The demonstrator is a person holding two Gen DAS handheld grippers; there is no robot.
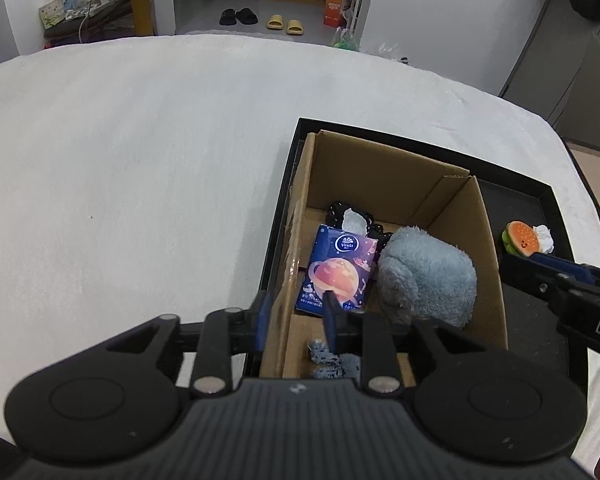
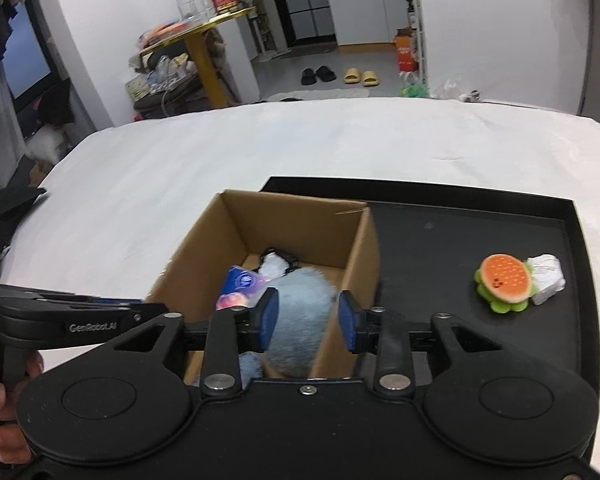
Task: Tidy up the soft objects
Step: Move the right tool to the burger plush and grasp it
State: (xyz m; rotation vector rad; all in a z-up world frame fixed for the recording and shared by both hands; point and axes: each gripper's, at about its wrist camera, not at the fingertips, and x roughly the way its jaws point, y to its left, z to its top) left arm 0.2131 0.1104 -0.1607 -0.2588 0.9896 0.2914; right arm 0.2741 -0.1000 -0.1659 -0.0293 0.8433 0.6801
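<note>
A cardboard box [image 1: 380, 168] [image 2: 292, 216] stands in the left end of a black tray [image 1: 532, 200] [image 2: 460, 232]. Inside lie a blue-grey plush [image 1: 428, 276] [image 2: 304, 300], a blue tissue pack [image 1: 338, 272] [image 2: 240, 284], a black-and-white item [image 1: 354, 218] [image 2: 276, 266] and a blue cloth [image 1: 332, 360]. My left gripper [image 1: 297, 318] is open, its jaws astride the box's left wall. My right gripper [image 2: 309, 320] is open over the box's near right side, above the plush. A burger toy [image 1: 520, 238] [image 2: 502, 282] and a white wad [image 2: 548, 276] lie on the tray's right part.
The tray rests on a white-covered surface [image 1: 140, 160] [image 2: 180, 168] that stretches left and far. Beyond its far edge are floor, slippers [image 2: 360, 77], an orange bag [image 2: 406, 54] and a cluttered yellow side table [image 2: 196, 36]. A hand [image 2: 0, 400] holds the left gripper.
</note>
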